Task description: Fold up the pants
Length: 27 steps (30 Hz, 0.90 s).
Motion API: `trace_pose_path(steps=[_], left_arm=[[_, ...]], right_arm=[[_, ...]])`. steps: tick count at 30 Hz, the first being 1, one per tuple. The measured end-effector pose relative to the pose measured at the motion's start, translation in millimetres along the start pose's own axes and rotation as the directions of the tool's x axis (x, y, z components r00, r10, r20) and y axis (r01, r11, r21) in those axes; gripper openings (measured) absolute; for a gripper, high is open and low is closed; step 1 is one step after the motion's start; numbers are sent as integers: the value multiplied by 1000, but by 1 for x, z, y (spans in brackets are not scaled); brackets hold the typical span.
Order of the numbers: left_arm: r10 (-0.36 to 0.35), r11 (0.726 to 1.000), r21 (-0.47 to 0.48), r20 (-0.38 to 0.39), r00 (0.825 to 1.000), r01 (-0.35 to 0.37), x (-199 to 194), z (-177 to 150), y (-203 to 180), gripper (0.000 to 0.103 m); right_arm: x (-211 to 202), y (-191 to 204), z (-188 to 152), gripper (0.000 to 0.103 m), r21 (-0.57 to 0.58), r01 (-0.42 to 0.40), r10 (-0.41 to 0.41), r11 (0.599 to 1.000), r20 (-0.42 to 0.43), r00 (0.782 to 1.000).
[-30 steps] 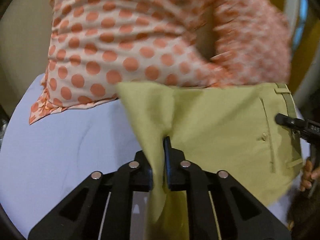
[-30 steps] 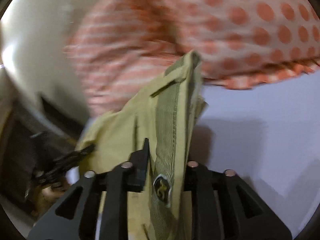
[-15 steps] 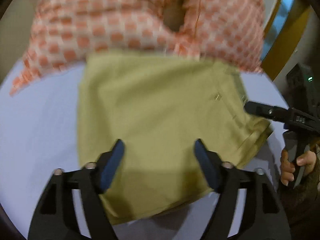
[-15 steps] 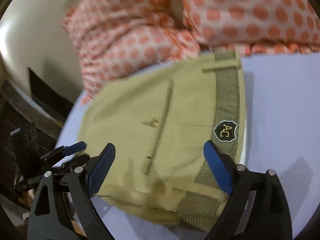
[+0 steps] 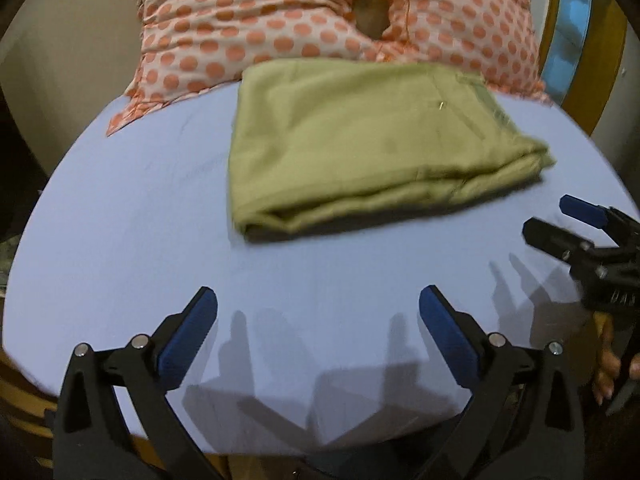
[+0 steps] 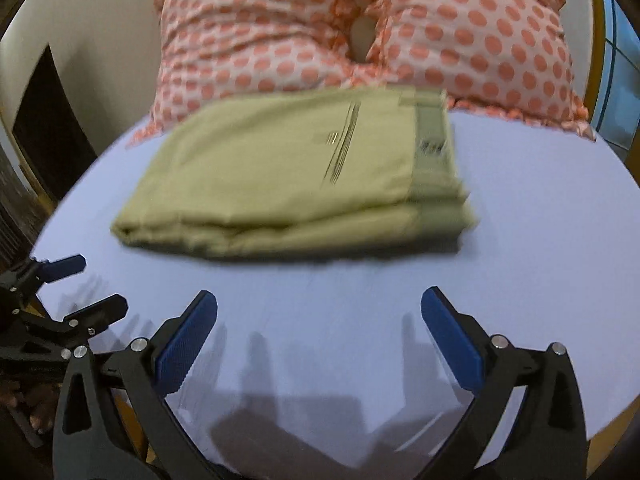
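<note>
On my left side, my left gripper hangs over bare sheet with its blue pads spread wide and nothing between them; I judge it is off the cloth because the fold looks finished and there is nothing left there to pinch. The olive-green pants lie well ahead of it, a flat rectangular bundle stacked in several layers, resting on the lavender bed sheet with the far edge just at the foot of the pillows. The layered edges face me, and the striped waistband sits at the right end of the stack, which keeps the thick part to one side.

Behind the bundle, two orange polka-dot pillows lean against the wall and block any push farther back.

On the right, my right gripper is likewise splayed wide and empty, over the sheet near the bed's front edge, apart from the pants. A yellow frame stands beyond the mattress on that side. Nothing lies between either gripper and the bundle.
</note>
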<state>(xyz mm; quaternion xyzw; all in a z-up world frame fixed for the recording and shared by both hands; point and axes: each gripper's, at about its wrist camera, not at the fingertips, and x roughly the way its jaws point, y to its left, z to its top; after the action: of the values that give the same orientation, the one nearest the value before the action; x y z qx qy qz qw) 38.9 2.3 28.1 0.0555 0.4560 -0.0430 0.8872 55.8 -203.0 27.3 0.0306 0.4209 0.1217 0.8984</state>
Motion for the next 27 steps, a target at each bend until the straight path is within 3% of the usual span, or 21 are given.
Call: trace_pose_path(steps=[2, 4, 7, 14, 27], left_arm=[[49, 999, 9, -13, 999, -49, 6, -5, -4, 101], [51, 999, -12, -10, 999, -52, 7, -9, -4, 101], [-1, 997, -81, -12, 1000, 0, 10, -13, 6, 101], [35, 993, -110, 53, 998, -29, 9, -19, 5, 101], [36, 994, -109, 61, 998, -29, 8, -19, 5, 101]], right_arm=[[10, 7, -5, 102, -10, 73, -73, 997, -26, 997], [15, 13, -7, 102, -33, 150, -151, 988, -24, 988], [15, 14, -9, 102, -11, 146, -147, 989, -13, 989], [14, 17, -17, 102, 0, 161, -161, 987, 38, 986], [13, 18, -19, 102, 6, 169, -170, 986, 61, 984]])
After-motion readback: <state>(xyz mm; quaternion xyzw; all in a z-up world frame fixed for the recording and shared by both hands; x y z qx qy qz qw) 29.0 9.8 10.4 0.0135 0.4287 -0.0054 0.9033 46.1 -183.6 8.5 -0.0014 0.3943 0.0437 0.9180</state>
